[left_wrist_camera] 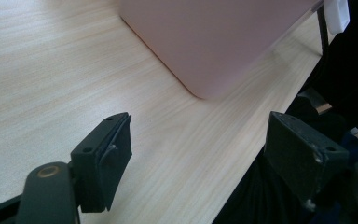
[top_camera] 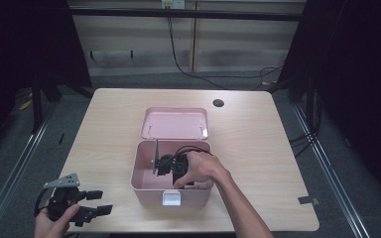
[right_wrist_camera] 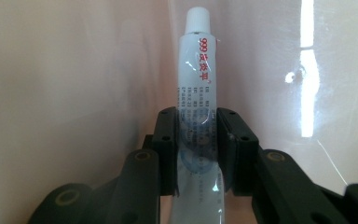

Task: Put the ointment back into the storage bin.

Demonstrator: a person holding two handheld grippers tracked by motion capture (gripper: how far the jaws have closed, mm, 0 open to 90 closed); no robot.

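Your right gripper (right_wrist_camera: 196, 149) clamps a white tube (right_wrist_camera: 197, 88) inside the pink box (top_camera: 144, 186). Your left gripper (top_camera: 97, 202) rests spread and empty on the table (top_camera: 258, 148).

One wooden table (top_camera: 258, 148) carries one pink box (top_camera: 140, 184) and, just behind that box, one pink lid (top_camera: 174, 124). One white tube (right_wrist_camera: 196, 84) with red lettering sits inside the box. Two grippers: one in the box (top_camera: 164, 166), one well left of it (top_camera: 99, 202). Two hands.

High overhead; claw cameras close, pink box (top_camera: 171, 186) shared.
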